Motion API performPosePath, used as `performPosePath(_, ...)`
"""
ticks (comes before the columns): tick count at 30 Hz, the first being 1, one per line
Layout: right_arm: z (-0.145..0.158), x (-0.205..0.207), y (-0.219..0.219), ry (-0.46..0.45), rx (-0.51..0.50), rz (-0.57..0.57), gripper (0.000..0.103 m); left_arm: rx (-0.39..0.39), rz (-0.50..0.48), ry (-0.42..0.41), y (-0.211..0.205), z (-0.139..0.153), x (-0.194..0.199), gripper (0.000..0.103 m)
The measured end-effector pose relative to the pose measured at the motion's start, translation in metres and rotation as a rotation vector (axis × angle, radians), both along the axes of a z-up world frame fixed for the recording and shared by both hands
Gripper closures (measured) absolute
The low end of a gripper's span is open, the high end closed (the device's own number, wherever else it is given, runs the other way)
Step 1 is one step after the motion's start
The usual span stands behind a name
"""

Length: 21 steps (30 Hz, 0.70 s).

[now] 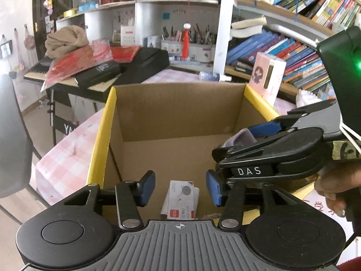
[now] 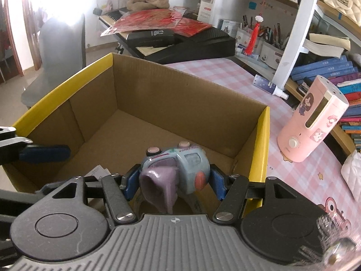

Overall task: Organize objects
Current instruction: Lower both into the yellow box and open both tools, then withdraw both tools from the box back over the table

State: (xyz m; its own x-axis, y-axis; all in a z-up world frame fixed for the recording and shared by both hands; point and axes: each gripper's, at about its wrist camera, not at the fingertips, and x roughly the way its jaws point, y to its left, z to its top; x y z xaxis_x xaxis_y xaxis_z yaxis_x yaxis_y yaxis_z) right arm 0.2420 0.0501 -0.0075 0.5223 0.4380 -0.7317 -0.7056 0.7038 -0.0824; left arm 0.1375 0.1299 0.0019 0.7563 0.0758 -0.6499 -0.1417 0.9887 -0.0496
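Observation:
An open cardboard box with yellow rims stands on a pink checked tablecloth. My left gripper hangs over the near end of the box, open, with nothing between its blue pads. A white card packet lies on the box floor below it. My right gripper is shut on a blue and purple toy watch just above the box's near edge. In the left wrist view that gripper comes in from the right with the toy. One of the left gripper's pads shows at the right wrist view's left edge.
A pink humidifier stands right of the box, and a spray bottle lies behind it. Shelves of books and pen holders line the back. A keyboard piled with red packets sits behind the box.

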Motion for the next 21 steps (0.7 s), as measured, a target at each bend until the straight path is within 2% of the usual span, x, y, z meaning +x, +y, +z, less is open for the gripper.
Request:
performPosePath(6,0.012,-0.010,-0.010,-0.023,0.055,-0.042,0.041,0.008,0.020,-0.060,0.000,0.012,-0.015,0.037)
performPosePath(14,0.034,-0.035,-0.041,-0.078,0.154,-0.168,0.036,0.007,0.061,-0.149,0.003,0.028,-0.041,0.028)
performPosePath(21,0.045,-0.069,-0.067,-0.155,0.216,-0.292,0.027,0.022,0.080,-0.174,0.003,0.028,-0.064,0.020)
